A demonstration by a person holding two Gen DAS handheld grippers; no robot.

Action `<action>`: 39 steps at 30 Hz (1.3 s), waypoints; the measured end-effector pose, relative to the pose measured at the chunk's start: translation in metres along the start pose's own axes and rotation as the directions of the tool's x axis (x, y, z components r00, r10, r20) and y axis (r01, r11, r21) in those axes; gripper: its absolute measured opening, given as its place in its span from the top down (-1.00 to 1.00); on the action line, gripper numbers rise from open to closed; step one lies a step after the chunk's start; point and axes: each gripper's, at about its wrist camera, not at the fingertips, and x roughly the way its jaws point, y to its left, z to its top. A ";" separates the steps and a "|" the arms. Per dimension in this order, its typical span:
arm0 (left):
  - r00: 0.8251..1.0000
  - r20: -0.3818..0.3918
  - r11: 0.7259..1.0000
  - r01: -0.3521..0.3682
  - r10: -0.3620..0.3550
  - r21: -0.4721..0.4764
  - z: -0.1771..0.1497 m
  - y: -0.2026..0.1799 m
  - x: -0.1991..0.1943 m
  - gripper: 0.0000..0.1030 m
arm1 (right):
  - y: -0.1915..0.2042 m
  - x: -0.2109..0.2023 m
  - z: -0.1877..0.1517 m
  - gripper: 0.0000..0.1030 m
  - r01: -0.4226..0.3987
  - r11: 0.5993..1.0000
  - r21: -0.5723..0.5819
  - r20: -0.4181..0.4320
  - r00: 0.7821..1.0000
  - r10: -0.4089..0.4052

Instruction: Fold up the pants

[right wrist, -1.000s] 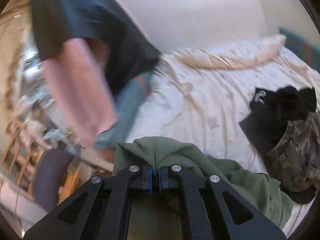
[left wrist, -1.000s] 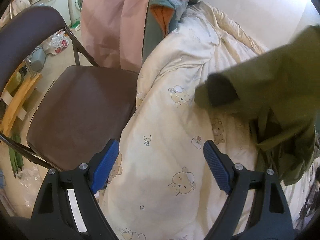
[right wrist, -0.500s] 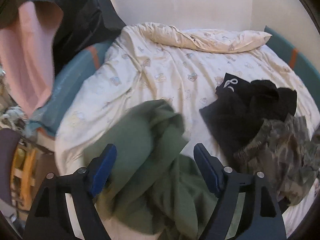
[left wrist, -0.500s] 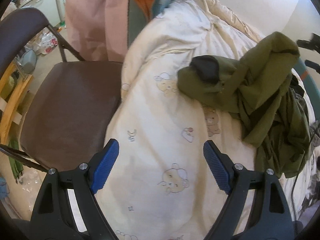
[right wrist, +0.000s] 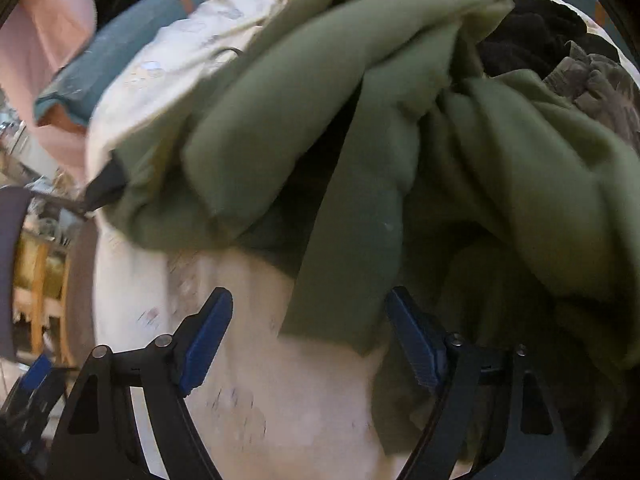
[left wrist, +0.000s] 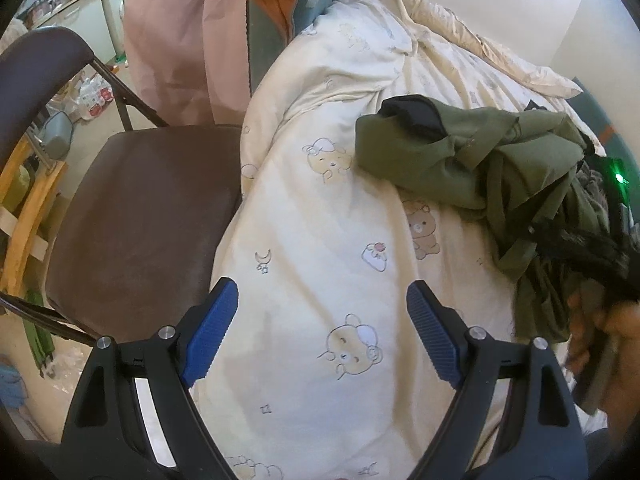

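We have the olive-green pants [left wrist: 472,160] lying in a crumpled heap on the bed, on top of the cream duvet [left wrist: 320,240] with the bear print. One dark-lined opening of the pants faces the chair side; the rest of the cloth bunches toward the right edge of the left wrist view.

Left gripper [left wrist: 322,332]: jaws wide, nothing between them, only bare duvet below. It sits near the bed edge, well apart from the pants. Blue pads [left wrist: 212,332] clean and visible on both sides.

Right gripper [right wrist: 308,340]: jaws closing right now, but the gap between them is wide. A flap of the pants [right wrist: 344,260] hangs down into that gap; we see the cloth close to the right-side pad, and the pads are not pressing on it. The view is motion-blurred, so we cannot tell exact contact. In the left wrist view we see our right hand [left wrist: 600,336] at the far right edge beside the heap, gripping the handle.

Around it: brown folding chair [left wrist: 140,220] just beside the bed on the left, pink curtain [left wrist: 180,40] behind it, a teal cushion [left wrist: 288,4] at the head of the bed. In the right wrist view a black garment [right wrist: 532,36] and a camouflage garment [right wrist: 600,84] lie on the bed just beyond the pants, touching the heap.
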 end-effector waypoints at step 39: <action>0.986 0.013 0.984 0.165 -0.166 0.059 -0.028 -0.037 -0.031 -0.63 | -0.001 -0.167 -0.297 -0.30 -0.425 0.904 -0.052 -0.347 0.856 0.382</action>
